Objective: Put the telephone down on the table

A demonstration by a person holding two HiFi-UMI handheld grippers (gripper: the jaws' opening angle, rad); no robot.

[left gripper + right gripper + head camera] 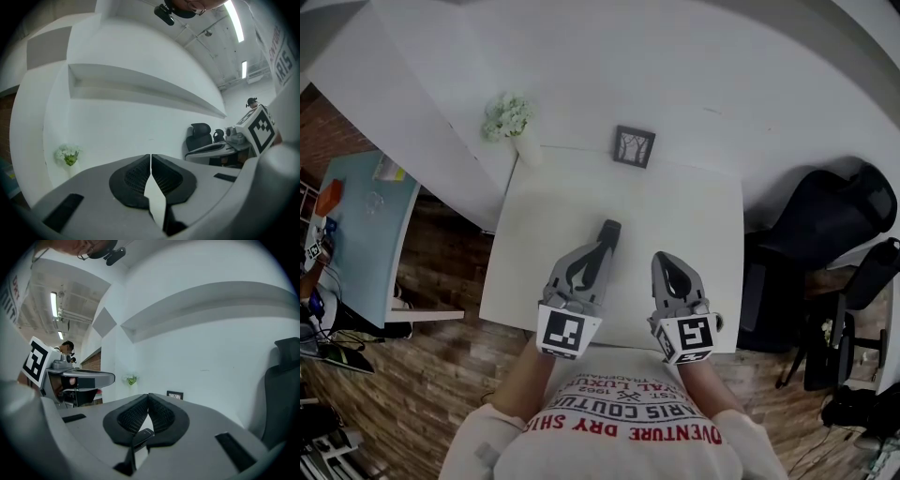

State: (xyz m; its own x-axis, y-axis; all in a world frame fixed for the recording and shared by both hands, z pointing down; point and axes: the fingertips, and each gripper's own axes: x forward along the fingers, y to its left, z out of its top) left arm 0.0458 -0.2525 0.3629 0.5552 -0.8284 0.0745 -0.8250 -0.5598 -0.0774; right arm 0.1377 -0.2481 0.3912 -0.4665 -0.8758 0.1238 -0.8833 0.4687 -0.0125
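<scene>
Holding both grippers low over the white rectangular table (694,206). My left gripper (150,161) has its jaws pressed together with nothing between them. My right gripper (148,401) is closed too and grips nothing I can make out. The slim dark bar-shaped telephone (609,232) lies on the table just ahead of my left tips; contact unclear. Put-down looks done. The phone is probably light, stiff and smooth, so slippery. For any regrasp I'd pinch its long narrow edges at mid-length.
</scene>
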